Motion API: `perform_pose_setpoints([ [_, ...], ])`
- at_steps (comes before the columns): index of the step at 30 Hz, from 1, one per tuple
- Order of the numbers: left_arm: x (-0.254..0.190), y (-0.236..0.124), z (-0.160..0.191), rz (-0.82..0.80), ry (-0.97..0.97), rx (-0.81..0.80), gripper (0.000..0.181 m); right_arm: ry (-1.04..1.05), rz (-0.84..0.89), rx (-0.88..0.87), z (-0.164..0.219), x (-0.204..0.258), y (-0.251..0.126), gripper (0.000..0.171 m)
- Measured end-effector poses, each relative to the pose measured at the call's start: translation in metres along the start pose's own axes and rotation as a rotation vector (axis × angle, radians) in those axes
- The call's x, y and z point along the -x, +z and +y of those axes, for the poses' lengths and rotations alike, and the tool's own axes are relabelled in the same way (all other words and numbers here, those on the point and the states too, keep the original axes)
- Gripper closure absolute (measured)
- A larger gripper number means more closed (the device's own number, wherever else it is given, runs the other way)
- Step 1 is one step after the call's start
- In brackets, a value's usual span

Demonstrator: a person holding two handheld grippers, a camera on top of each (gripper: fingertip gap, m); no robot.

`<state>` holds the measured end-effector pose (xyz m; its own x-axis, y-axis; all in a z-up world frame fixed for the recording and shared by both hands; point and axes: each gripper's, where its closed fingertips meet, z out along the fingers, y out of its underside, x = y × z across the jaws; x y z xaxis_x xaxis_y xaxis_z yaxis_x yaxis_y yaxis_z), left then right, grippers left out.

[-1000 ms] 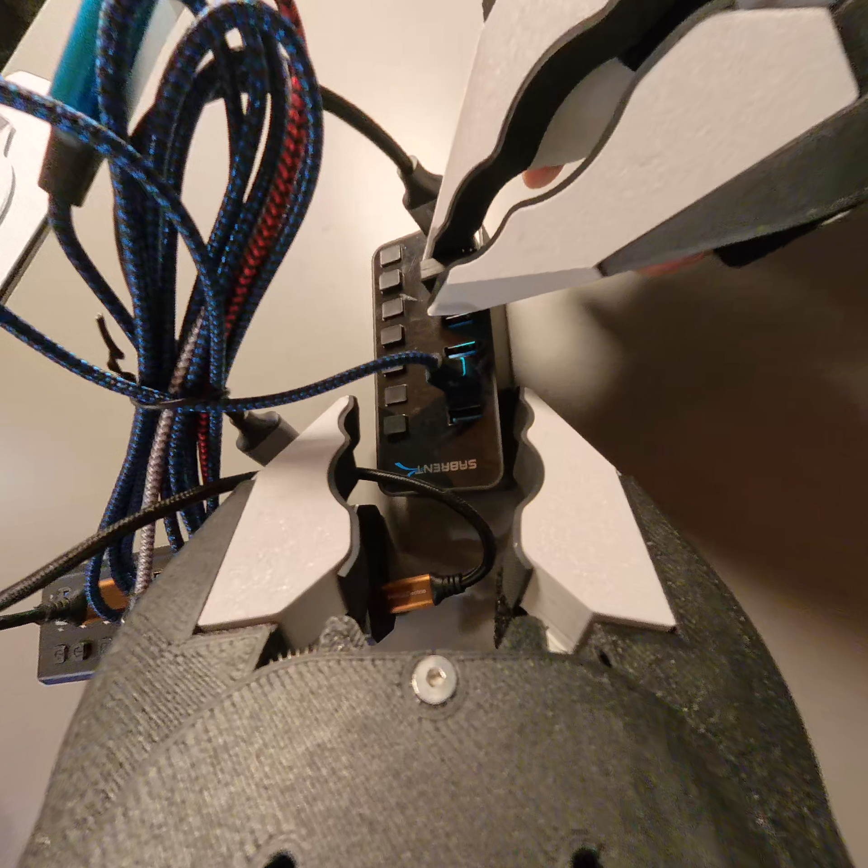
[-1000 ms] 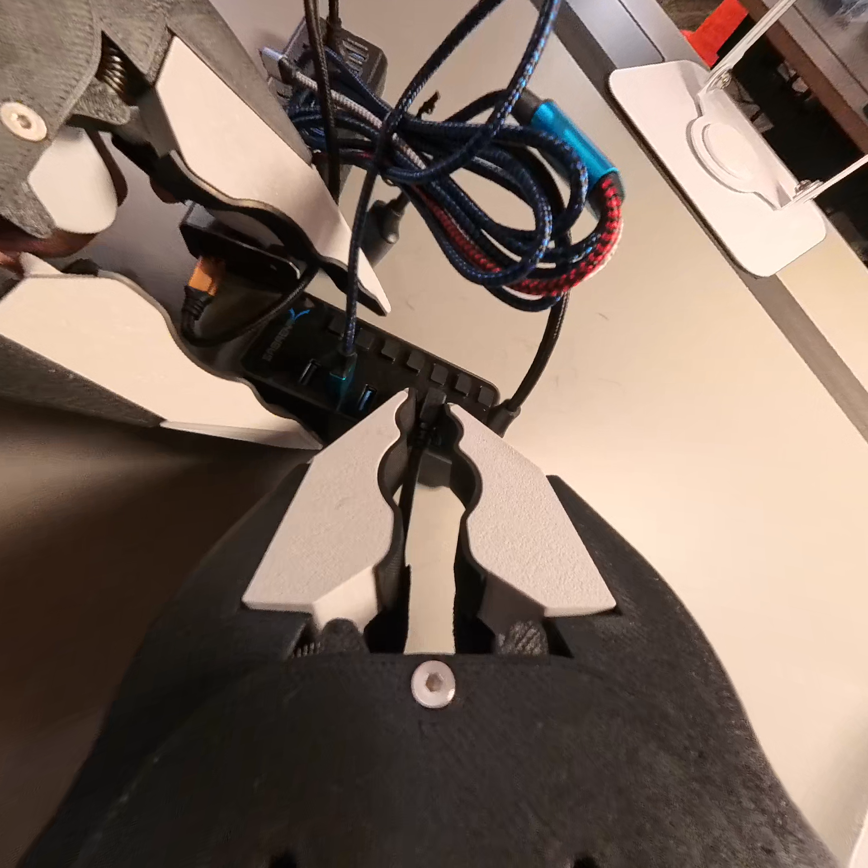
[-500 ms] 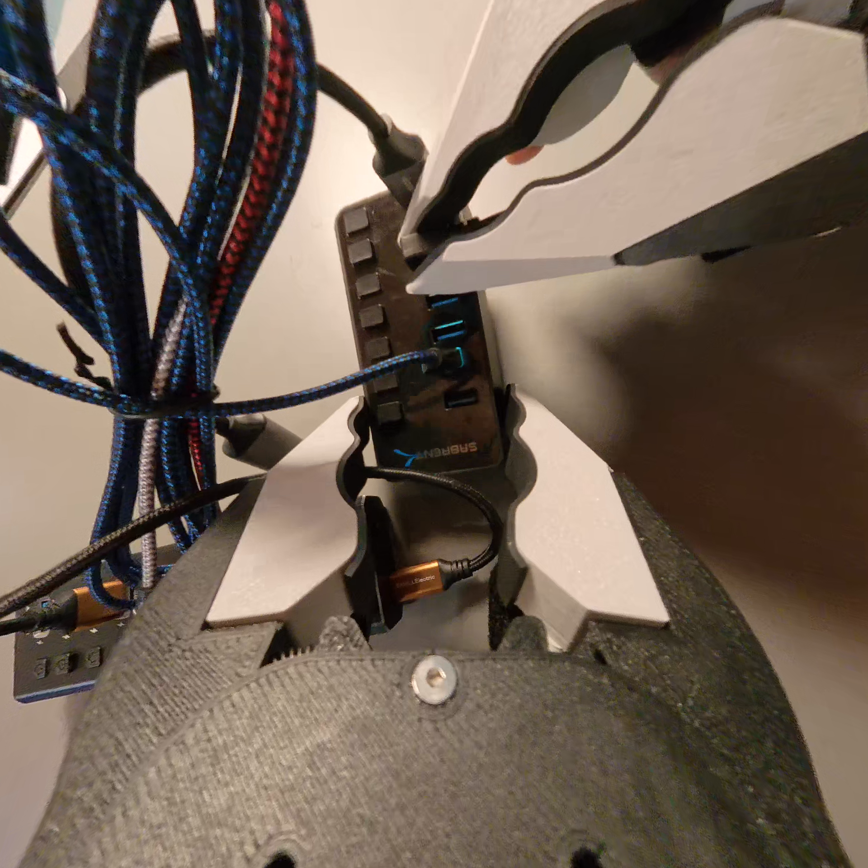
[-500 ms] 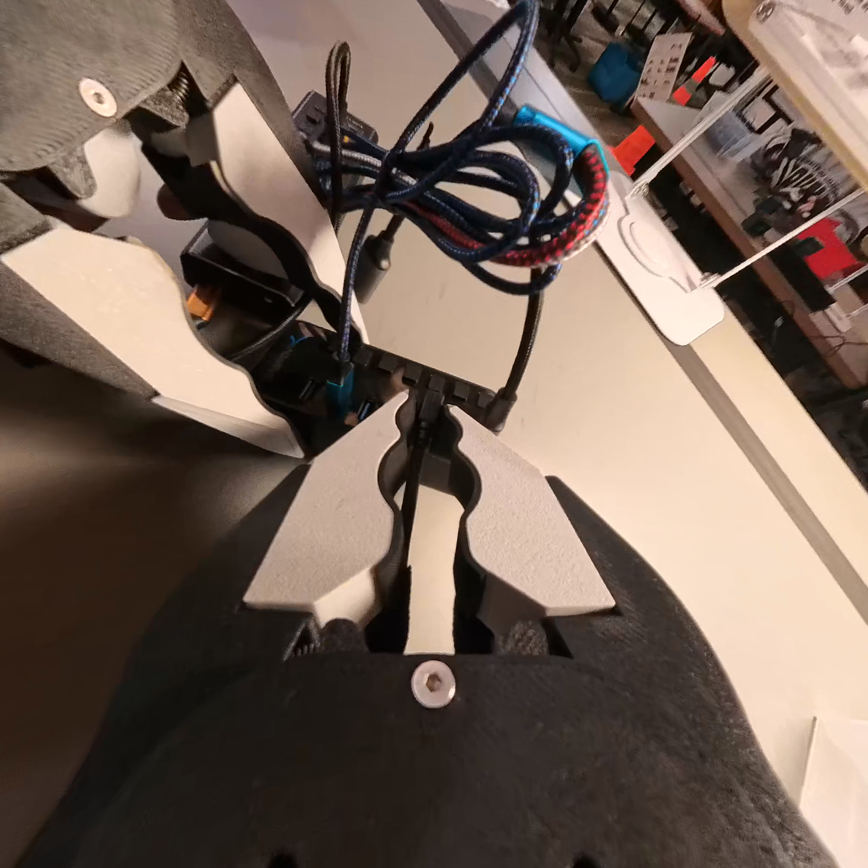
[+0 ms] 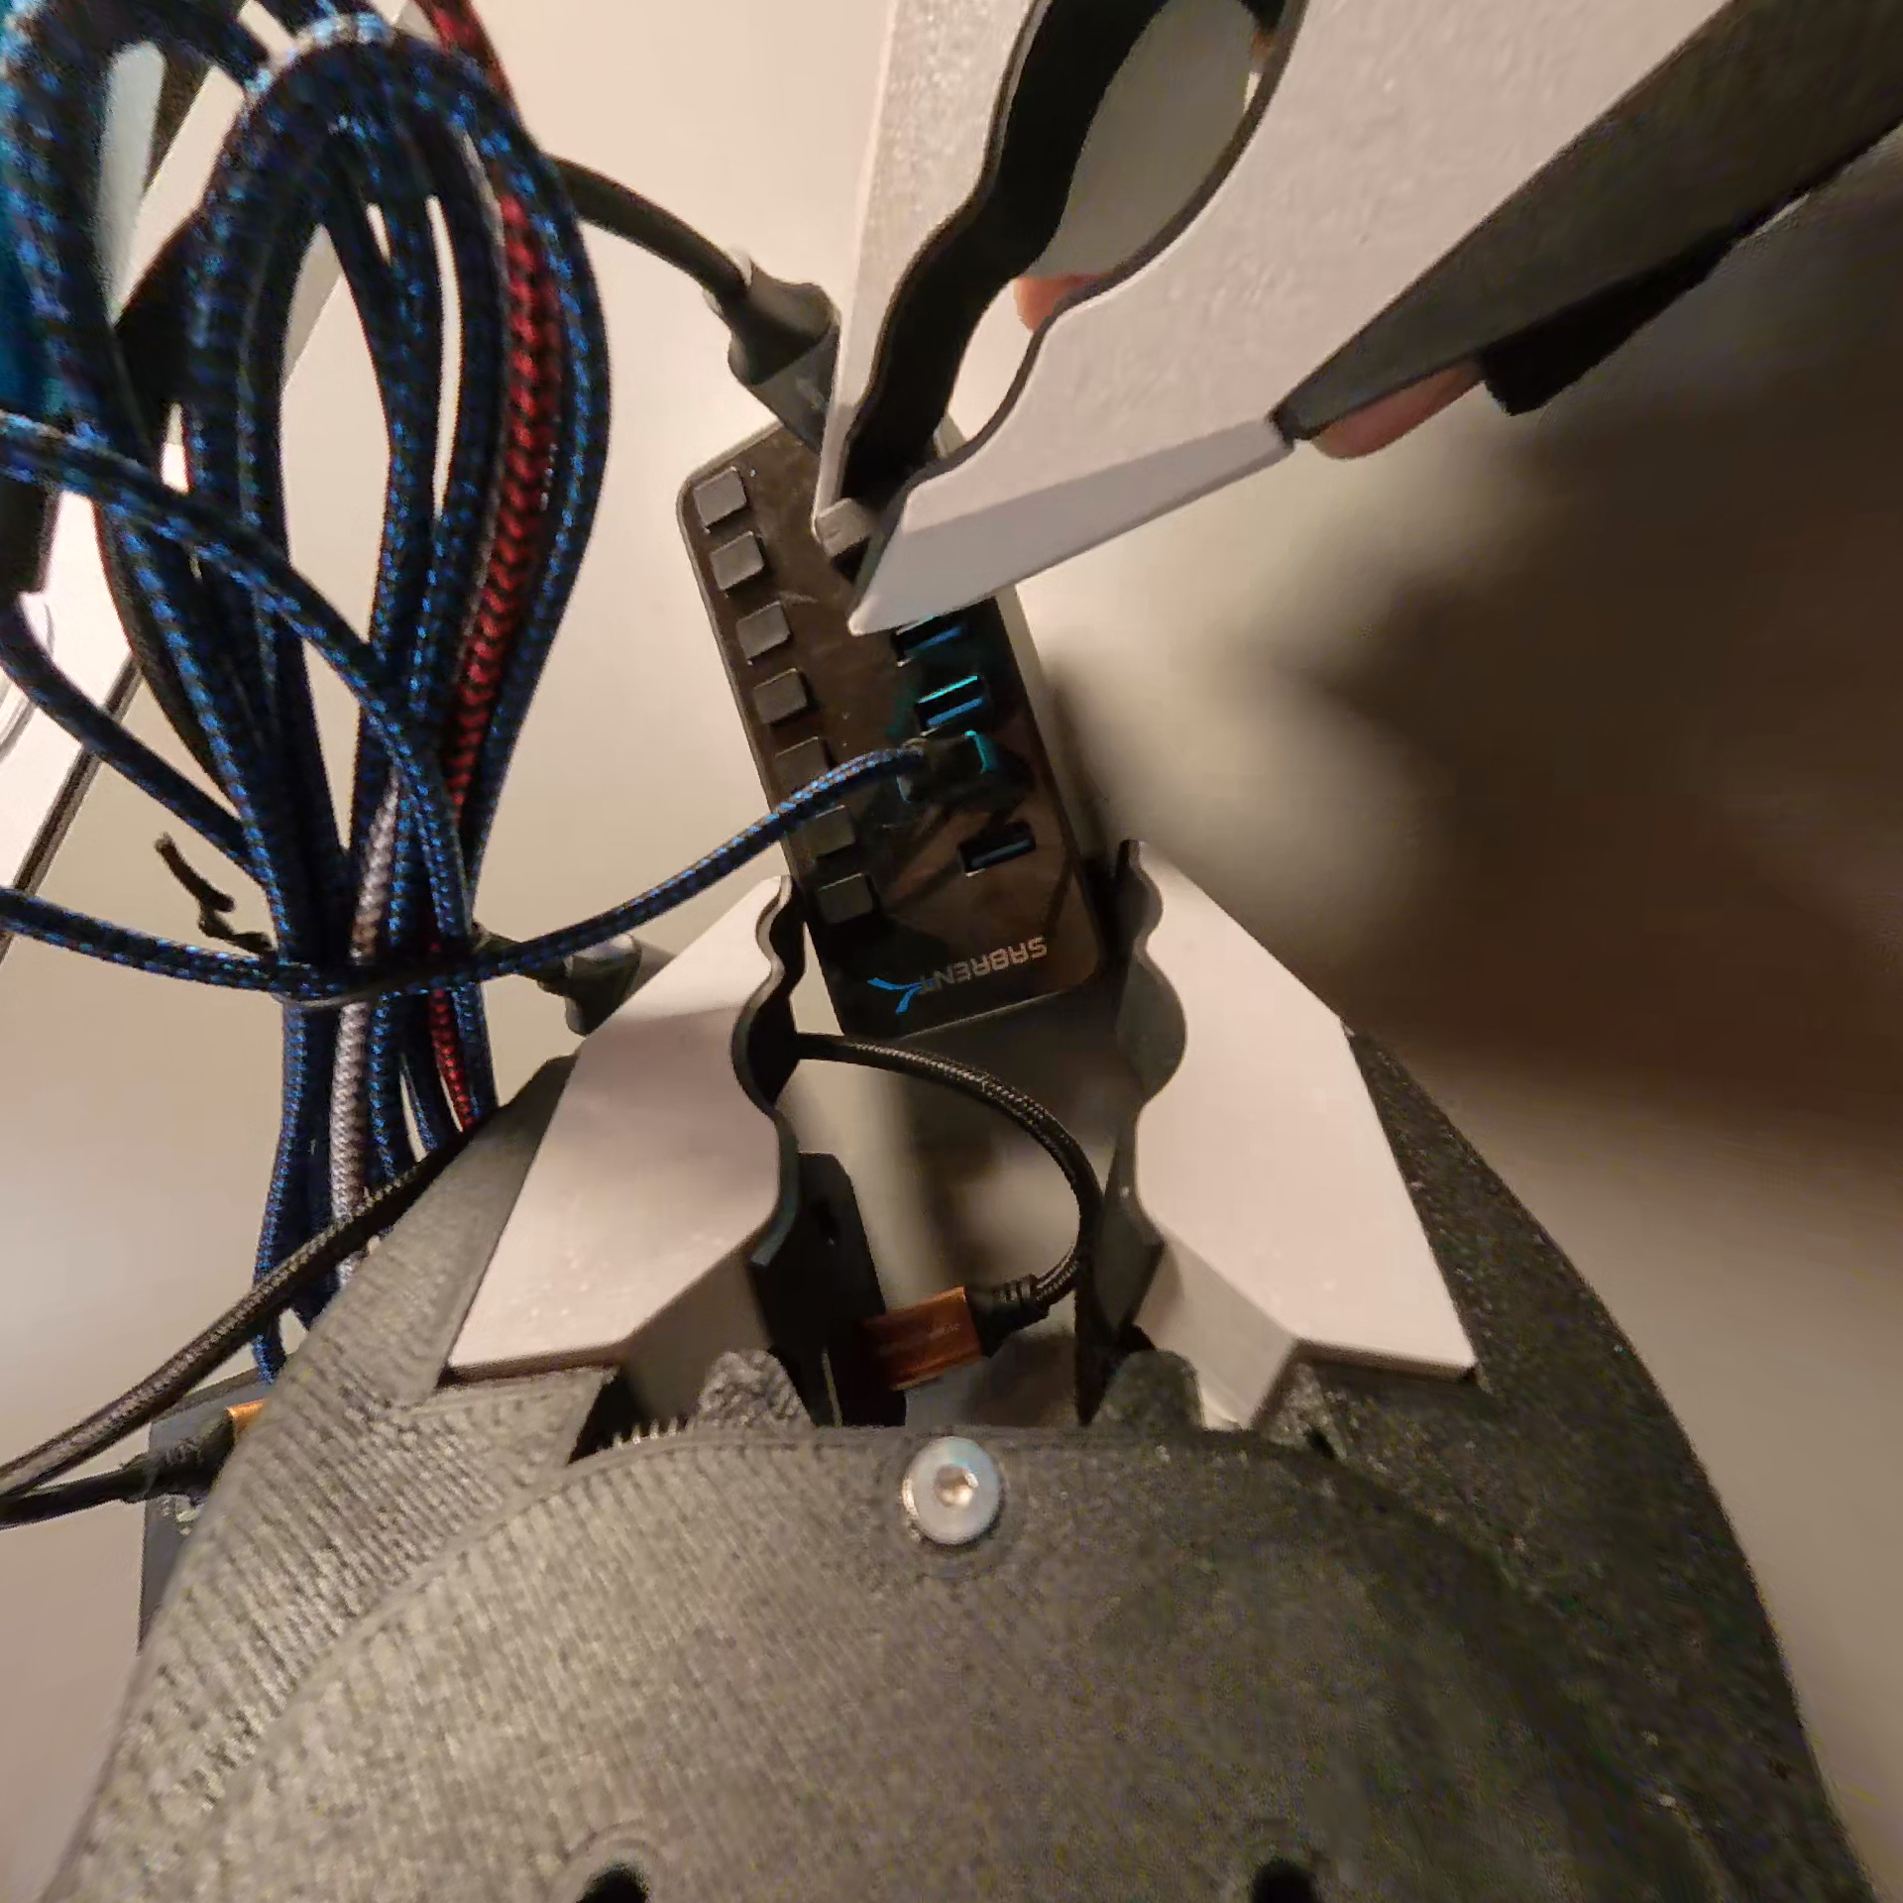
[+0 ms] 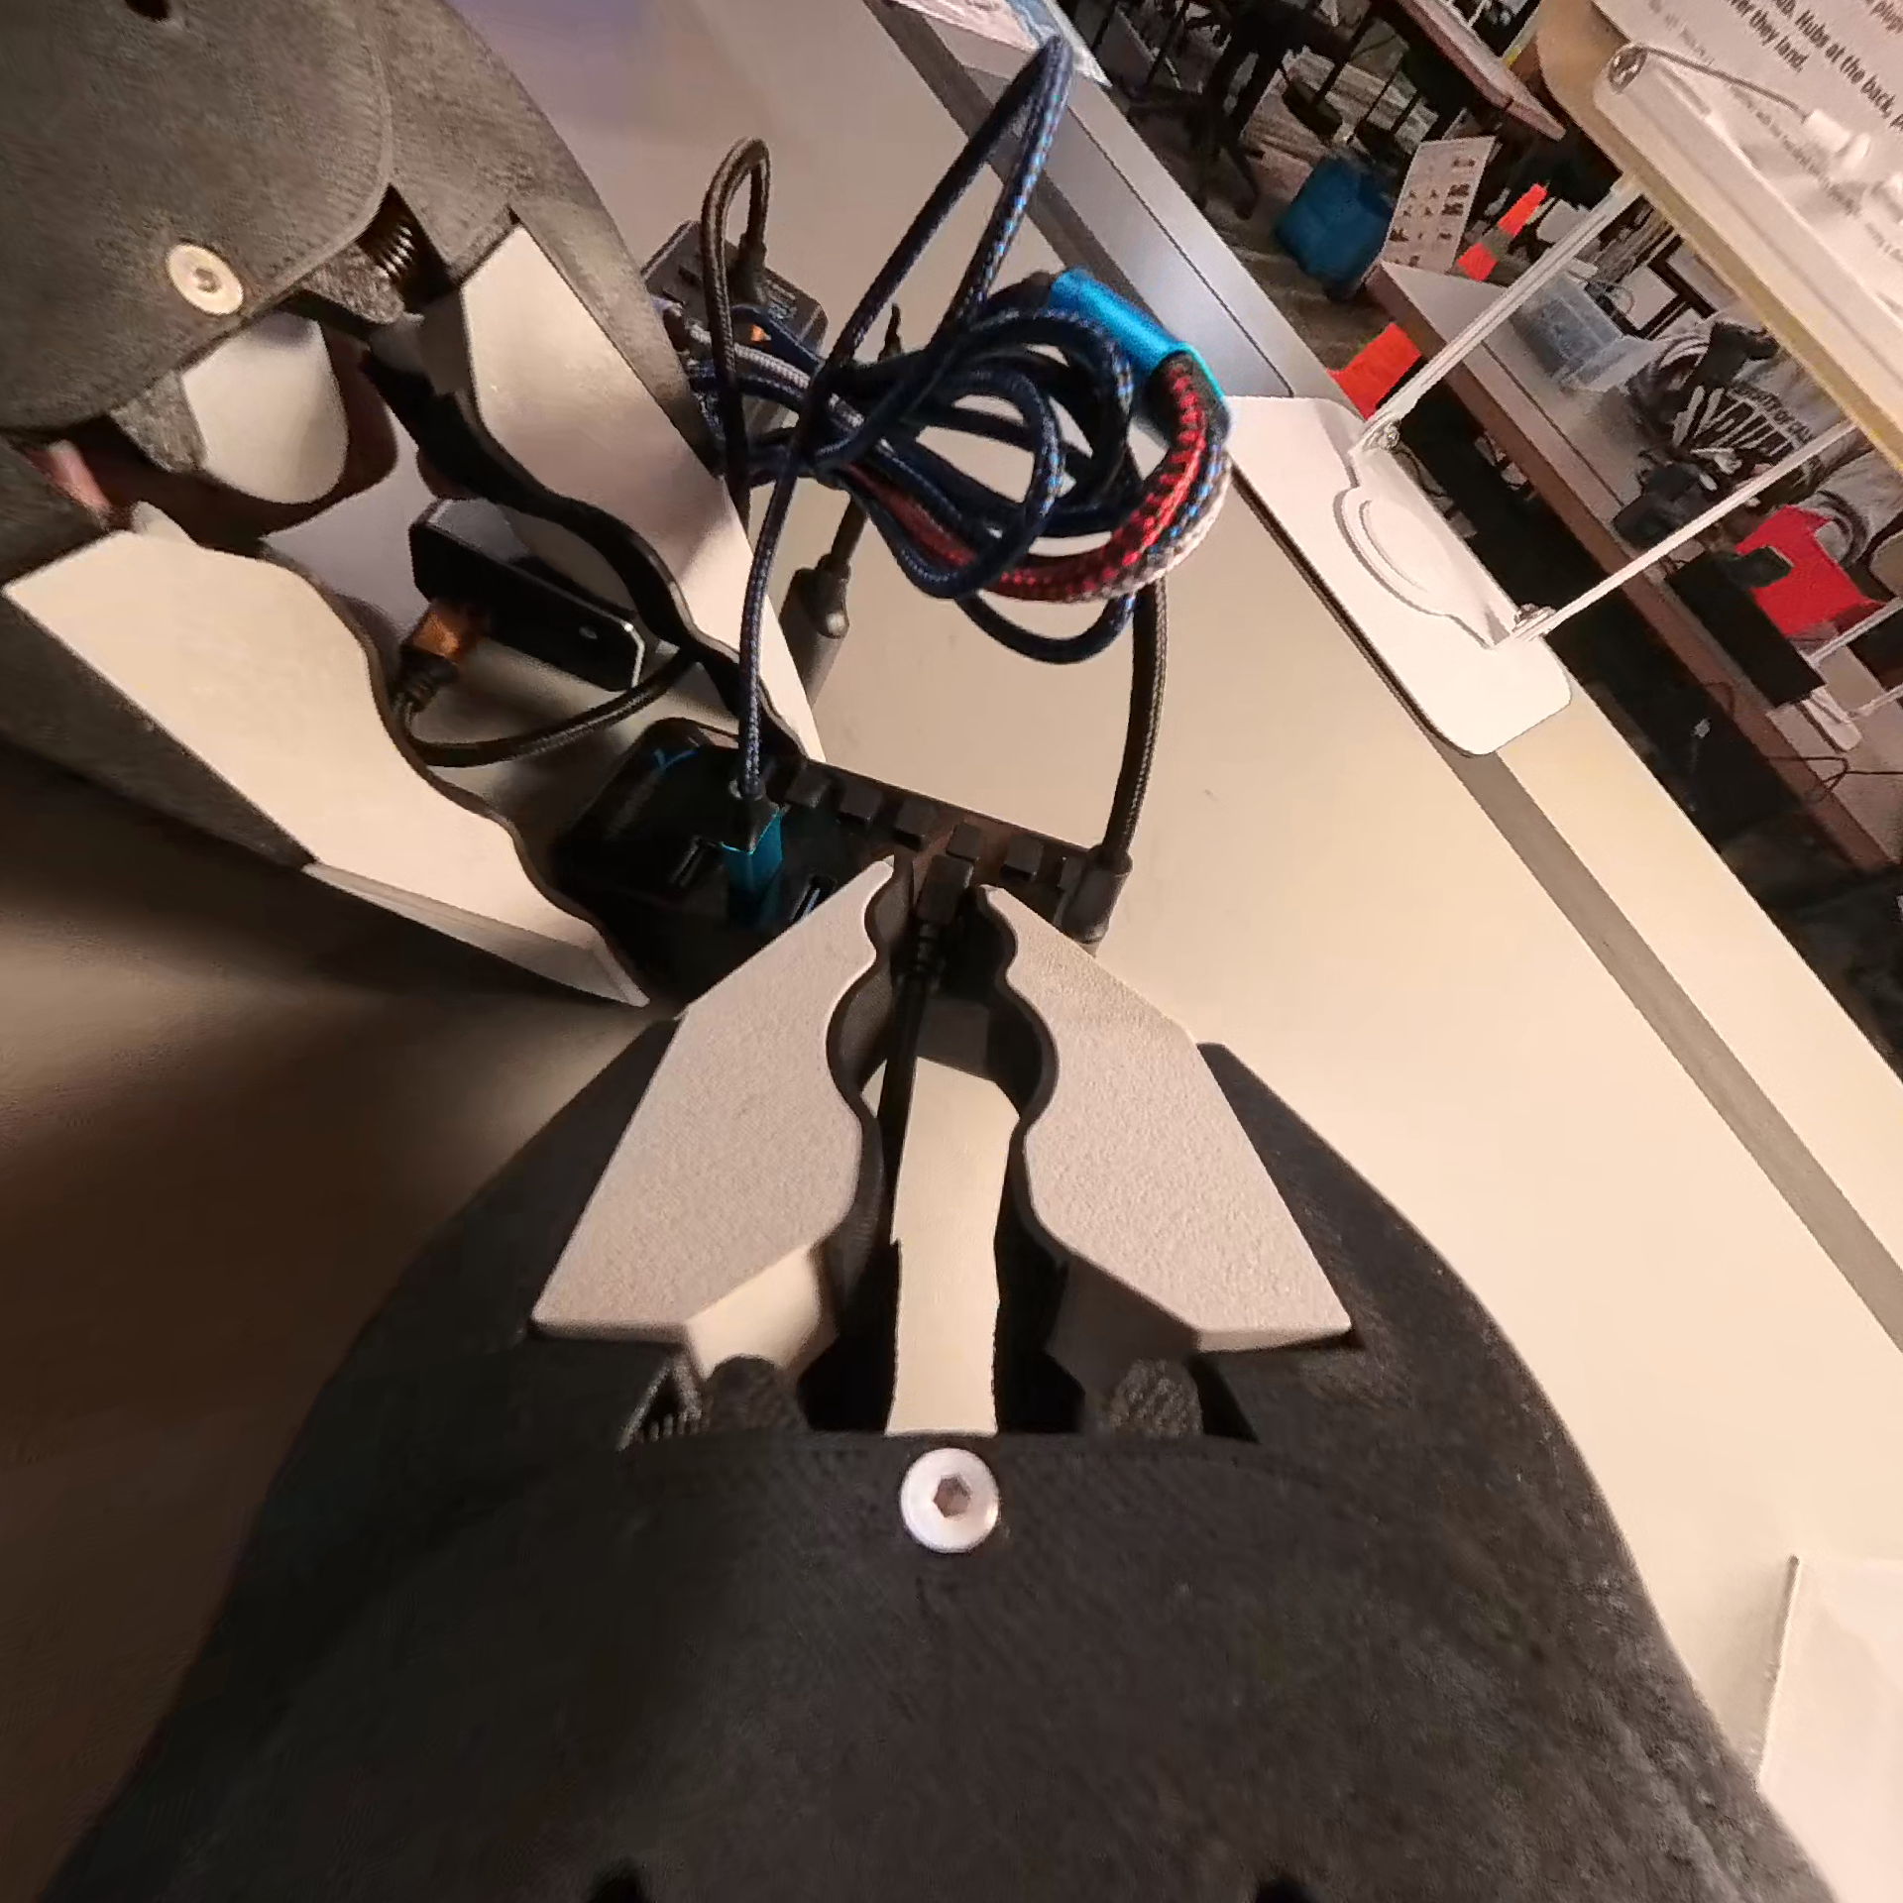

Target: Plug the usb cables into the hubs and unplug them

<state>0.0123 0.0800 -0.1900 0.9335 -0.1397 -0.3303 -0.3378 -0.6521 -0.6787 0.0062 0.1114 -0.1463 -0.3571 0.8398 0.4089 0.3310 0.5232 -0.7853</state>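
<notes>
Right tongs (image 6: 932, 896) are pinching the black plug (image 6: 942, 891) at the hub's (image 5: 927, 814) far end, upper center of frame. Left tongs (image 5: 953, 906) are clamping the hub's near end; its long axis is running straight ahead.

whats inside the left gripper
Between the left gripper's jaws sits the near end of the black hub, with a looped black cable and its orange plug farther back. The socket that plug enters is hidden by a finger.

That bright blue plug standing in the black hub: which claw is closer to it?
Hard to call; perhaps the left. The left claw straddles the black hub's near end, just short of the blue plug. The right claw pinches a black plug a few ports along.
</notes>
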Motion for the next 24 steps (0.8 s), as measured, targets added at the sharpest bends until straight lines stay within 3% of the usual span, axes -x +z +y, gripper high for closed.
perform_pose_setpoints([
  [8,0.0,0.001,0.001,-0.015,0.007,0.026,0.116,0.093,-0.008,0.031,0.001,-0.001,0.001,0.163],
  [13,0.001,-0.001,0.0,-0.011,-0.02,0.018,0.117,-0.043,0.039,0.003,-0.006,0.0,-0.003,0.163],
  [19,0.0,-0.002,-0.003,0.029,-0.072,-0.012,0.117,0.035,0.018,-0.07,-0.013,-0.001,-0.005,0.163],
  [24,0.001,-0.004,-0.004,0.033,-0.086,-0.031,0.118,-0.083,0.057,-0.143,-0.021,0.002,-0.009,0.165],
])
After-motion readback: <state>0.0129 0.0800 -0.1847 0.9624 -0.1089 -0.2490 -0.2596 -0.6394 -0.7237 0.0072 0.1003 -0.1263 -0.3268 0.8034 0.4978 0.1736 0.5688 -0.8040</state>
